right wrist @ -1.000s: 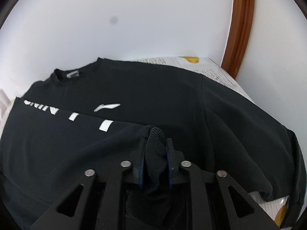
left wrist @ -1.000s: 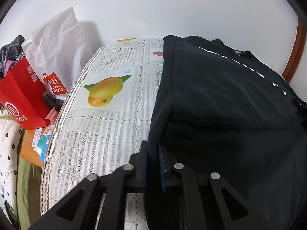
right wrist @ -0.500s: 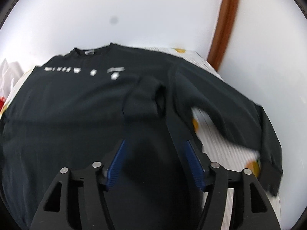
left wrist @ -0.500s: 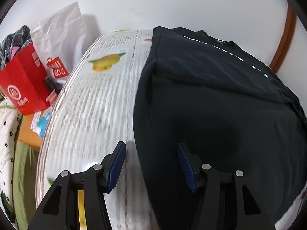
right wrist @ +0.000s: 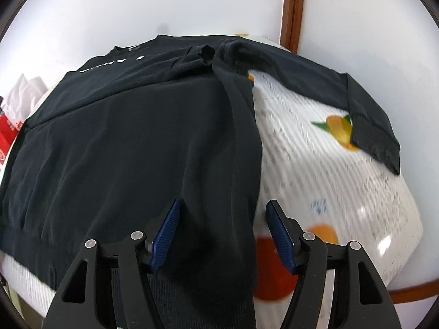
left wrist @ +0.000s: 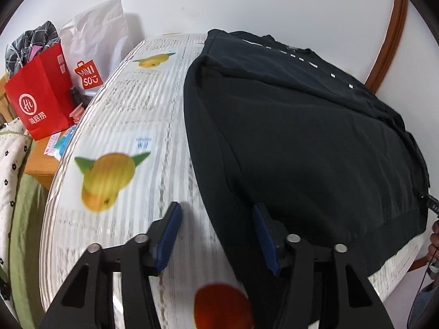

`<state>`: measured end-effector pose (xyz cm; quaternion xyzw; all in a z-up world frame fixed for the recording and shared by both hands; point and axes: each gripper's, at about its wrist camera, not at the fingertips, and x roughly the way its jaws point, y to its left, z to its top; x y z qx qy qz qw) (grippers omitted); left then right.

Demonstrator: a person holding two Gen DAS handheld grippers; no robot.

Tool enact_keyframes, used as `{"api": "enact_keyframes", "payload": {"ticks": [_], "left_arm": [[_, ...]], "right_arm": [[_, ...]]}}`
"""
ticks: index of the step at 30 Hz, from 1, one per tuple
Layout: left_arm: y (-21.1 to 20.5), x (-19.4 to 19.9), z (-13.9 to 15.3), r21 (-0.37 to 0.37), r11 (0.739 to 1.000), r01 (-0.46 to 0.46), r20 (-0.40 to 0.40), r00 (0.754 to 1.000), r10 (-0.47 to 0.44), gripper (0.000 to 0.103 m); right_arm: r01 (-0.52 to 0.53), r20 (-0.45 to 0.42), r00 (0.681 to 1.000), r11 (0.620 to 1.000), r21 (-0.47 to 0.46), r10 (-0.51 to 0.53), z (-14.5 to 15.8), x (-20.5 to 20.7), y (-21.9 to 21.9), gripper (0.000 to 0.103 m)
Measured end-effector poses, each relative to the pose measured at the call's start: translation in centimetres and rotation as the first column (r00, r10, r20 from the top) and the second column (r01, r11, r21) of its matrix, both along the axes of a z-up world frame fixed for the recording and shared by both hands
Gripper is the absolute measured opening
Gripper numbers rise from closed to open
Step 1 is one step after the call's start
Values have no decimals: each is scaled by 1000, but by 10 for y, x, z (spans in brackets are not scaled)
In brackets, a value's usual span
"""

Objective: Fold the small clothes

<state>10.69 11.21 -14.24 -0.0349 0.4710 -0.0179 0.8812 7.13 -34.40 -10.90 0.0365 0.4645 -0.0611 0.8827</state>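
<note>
A black long-sleeved sweatshirt [left wrist: 315, 137] lies on a white table cover printed with fruit [left wrist: 123, 126]. Its left side is folded in over the body, and the folded sleeve cuff [right wrist: 204, 54] rests near the collar. The other sleeve [right wrist: 365, 115] lies spread out to the right on the cover. My left gripper [left wrist: 216, 233] is open and empty, above the sweatshirt's left folded edge near the hem. My right gripper [right wrist: 223, 233] is open and empty, above the sweatshirt's right edge [right wrist: 247, 148] near the hem.
A red paper bag [left wrist: 41, 96] and a white shopping bag [left wrist: 93, 46] stand left of the table on a wooden stand. A white wall is behind, with a brown wooden frame [right wrist: 292, 8] at the right. A person's hand [left wrist: 435, 241] shows at the right edge.
Both grippers were shut on the sweatshirt a second ago, the right on the sleeve cuff. Both have let go, opened, and pulled back toward the hem.
</note>
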Motion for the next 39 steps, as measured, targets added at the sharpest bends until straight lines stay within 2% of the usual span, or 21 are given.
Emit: {"api": "enact_keyframes", "payload": {"ticks": [2,3,4,5,6,10,20,25,26,29,31,33,39], "left_arm": [[-6,-5,0,6,1000,15,3,1000,-15,28],[-8,-7,0,6,1000,23,2,1000,-23,19],[-9,-8,0,1,1000,26,-1,1000,-26,15],[-9,-9,0,-10,1000,25,-3,1000,-25,9],[-8,-11,1,-15,1000,14,-5,1000,-14,7],[2,-19,2,-18,1000,-7,-14,1000,7,6],[10,-46,4,1,1000,-4,-30,1000,4,6],[8,-42,15,7,1000,-9,-19,1000,9,13],[7,-41,19,12,1000,-15,-9,1000,15,18],[5,-33,30,24,999,-23,20,1000,22,32],[2,-24,36,30,999,-28,32,999,27,38],[-3,-13,40,32,999,-29,38,999,28,47],[-16,34,47,50,997,-50,42,998,48,53]], "right_arm": [[0,14,1000,1000,23,-1,0,-8,-1,59],[-3,25,1000,1000,27,3,0,-11,0,45],[-15,36,999,1000,22,14,0,-15,3,33],[-18,46,999,1000,0,18,1,-18,6,28],[-16,55,998,999,-37,18,3,-22,9,11],[-23,43,999,1000,2,23,6,-38,8,10],[-59,20,998,998,-17,59,6,-57,24,11],[-83,5,997,997,4,83,13,-41,20,19],[-85,12,996,996,10,84,15,-39,14,20],[-57,51,997,998,-6,57,28,-33,0,36],[-20,69,997,1000,-21,22,35,-25,-16,51],[17,74,997,999,-40,-14,38,-12,-32,54],[125,85,990,986,-107,-116,46,33,-91,61]]}}
